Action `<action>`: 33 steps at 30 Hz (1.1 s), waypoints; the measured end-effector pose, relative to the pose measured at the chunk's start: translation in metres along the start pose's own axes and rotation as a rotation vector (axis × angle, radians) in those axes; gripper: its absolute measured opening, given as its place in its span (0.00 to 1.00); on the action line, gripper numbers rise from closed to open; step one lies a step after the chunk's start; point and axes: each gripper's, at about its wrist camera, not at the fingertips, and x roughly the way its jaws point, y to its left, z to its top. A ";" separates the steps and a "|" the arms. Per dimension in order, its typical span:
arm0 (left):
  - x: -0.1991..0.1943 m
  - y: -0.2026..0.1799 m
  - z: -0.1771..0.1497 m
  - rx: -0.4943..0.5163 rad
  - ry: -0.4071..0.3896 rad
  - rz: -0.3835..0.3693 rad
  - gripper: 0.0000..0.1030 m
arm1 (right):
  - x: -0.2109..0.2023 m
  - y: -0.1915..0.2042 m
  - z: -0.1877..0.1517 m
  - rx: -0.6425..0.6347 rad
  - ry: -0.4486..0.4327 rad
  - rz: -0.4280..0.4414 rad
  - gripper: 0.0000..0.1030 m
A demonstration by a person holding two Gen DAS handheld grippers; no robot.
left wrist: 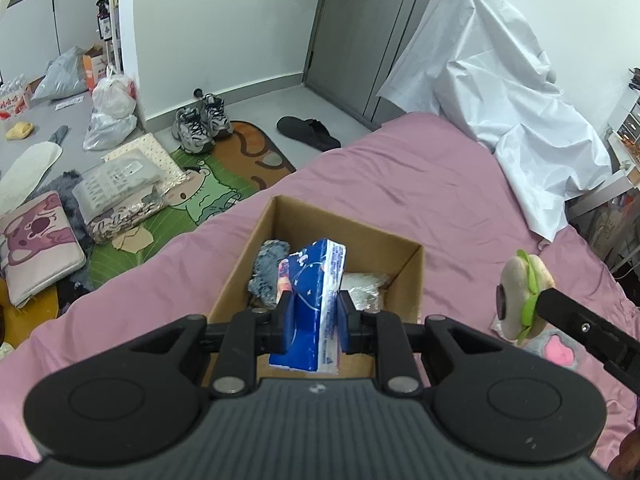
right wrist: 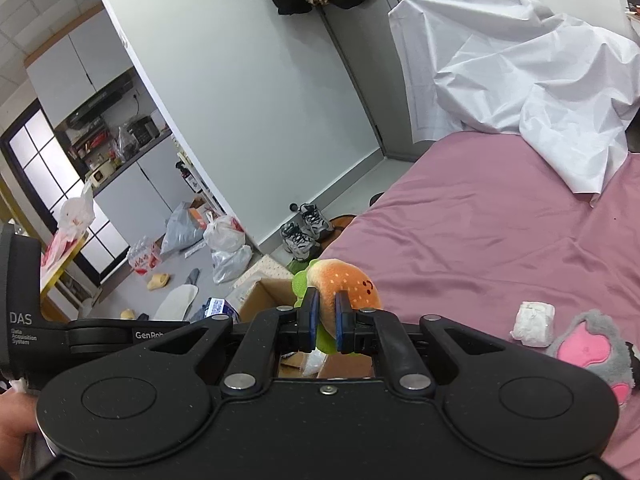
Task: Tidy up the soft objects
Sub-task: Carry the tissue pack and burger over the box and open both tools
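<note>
Pink bed (left wrist: 440, 184) carries an open cardboard box (left wrist: 412, 276). Left tool (left wrist: 316, 316) clamped on blue tissue pack (left wrist: 316, 292), held over the box. Right tool (right wrist: 325, 322) clamped on burger plush (right wrist: 348, 284), just beside the box.

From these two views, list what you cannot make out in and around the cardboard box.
- Box floor, left wrist view: hidden under the tissue pack held in the left tool.
- Clear bag's contents: too faint.
- Box, right wrist view: mostly hidden behind the burger plush and right tool.
</note>
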 end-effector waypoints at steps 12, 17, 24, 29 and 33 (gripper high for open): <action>0.034 0.026 -0.001 -0.032 0.063 0.021 0.20 | 0.015 0.014 -0.005 -0.033 0.038 -0.006 0.08; 0.041 0.028 -0.004 -0.025 0.075 0.021 0.22 | 0.024 0.021 -0.009 -0.044 0.059 -0.004 0.08; 0.040 0.034 0.004 -0.009 0.065 0.038 0.33 | 0.036 0.036 -0.013 -0.058 0.066 0.022 0.09; 0.033 0.040 0.008 -0.031 0.059 0.022 0.45 | 0.049 0.043 -0.017 -0.050 0.088 0.035 0.17; 0.031 0.041 0.008 -0.022 0.065 0.027 0.51 | 0.050 0.047 -0.018 -0.057 0.107 0.046 0.28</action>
